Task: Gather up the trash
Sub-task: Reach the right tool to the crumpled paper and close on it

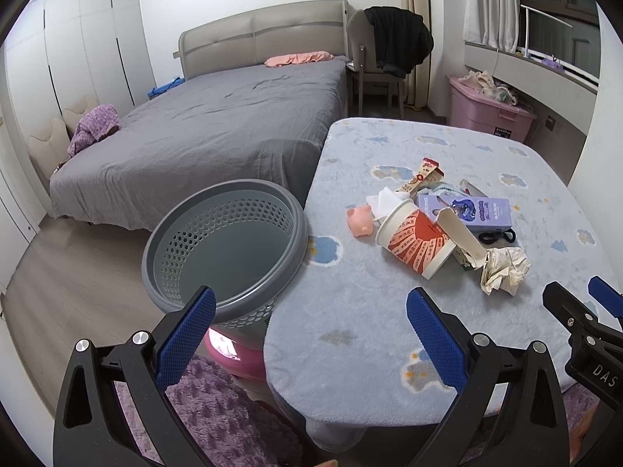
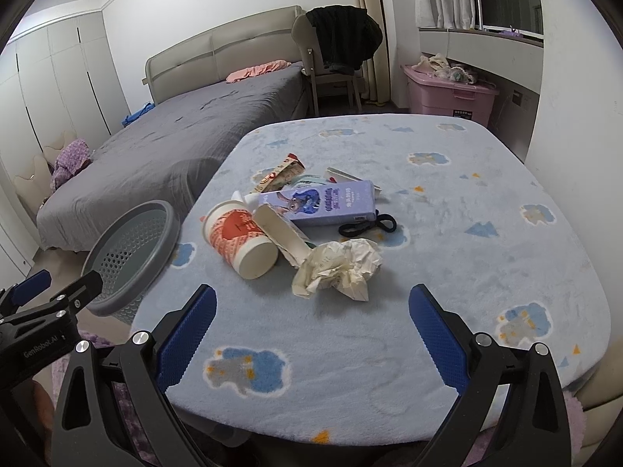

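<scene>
Grey-sheeted bed (image 1: pixel 218 124) across the back of the room, chair (image 1: pixel 373 66) draped with dark clothing beside it, pink storage bin (image 1: pixel 490 111) under the window ledge. Nearer, a table (image 2: pixel 447 257) under a fluffy pale-blue cover with cloud prints. At its left edge, a grey perforated basket (image 1: pixel 226 245), rim touching the cover, nothing visible inside. Clustered mid-table: a purple cartoon box (image 2: pixel 323 202) lying flat; an orange-and-white paper cup (image 2: pixel 241 241) on its side, base toward the right wrist camera; a torn white carton (image 2: pixel 282 235) leaning against the cup; a crumpled paper wad (image 2: pixel 338 266) just in front of the carton; a long snack wrapper (image 2: pixel 278 173) behind the box; a black hair tie (image 2: pixel 368 223) beside the box; a small pink pig toy (image 1: pixel 360 222) left of the cup. Left gripper (image 1: pixel 311 334) low at the near table edge, jaws spread wide, grasping nothing. Right gripper (image 2: pixel 311 330) likewise released, fingers apart over bare cover, short of the paper wad.
</scene>
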The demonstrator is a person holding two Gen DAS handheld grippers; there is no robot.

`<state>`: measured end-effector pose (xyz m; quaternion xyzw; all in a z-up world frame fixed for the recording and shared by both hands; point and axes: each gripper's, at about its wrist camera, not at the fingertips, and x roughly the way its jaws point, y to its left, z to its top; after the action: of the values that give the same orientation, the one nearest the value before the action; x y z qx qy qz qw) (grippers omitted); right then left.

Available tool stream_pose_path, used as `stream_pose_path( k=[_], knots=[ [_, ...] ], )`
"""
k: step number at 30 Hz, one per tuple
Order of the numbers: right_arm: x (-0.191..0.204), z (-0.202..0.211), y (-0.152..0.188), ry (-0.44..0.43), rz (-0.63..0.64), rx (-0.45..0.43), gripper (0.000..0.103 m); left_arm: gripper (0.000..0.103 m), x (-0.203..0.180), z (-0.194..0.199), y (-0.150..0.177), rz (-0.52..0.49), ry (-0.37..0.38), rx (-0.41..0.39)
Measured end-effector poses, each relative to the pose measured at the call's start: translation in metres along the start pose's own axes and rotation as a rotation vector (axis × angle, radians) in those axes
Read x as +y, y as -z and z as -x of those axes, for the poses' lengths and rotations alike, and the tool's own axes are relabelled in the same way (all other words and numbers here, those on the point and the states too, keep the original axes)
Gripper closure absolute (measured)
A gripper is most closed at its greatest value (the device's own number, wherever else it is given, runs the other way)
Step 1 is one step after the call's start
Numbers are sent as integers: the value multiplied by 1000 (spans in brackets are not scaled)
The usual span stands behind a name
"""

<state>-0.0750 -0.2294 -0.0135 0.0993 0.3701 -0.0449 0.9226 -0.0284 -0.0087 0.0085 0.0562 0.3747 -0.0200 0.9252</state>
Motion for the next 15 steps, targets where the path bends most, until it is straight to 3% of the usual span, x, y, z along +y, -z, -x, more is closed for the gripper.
stream_pose_path(
  k=[8,15],
  knots=[
    [-29,-37,6,1,-27,73,8,6,-13,-33,2,-14,27,66],
    [-28,-81,2,-45,-14,152,8,6,-16,-59,0,-8,7,97]
  ],
)
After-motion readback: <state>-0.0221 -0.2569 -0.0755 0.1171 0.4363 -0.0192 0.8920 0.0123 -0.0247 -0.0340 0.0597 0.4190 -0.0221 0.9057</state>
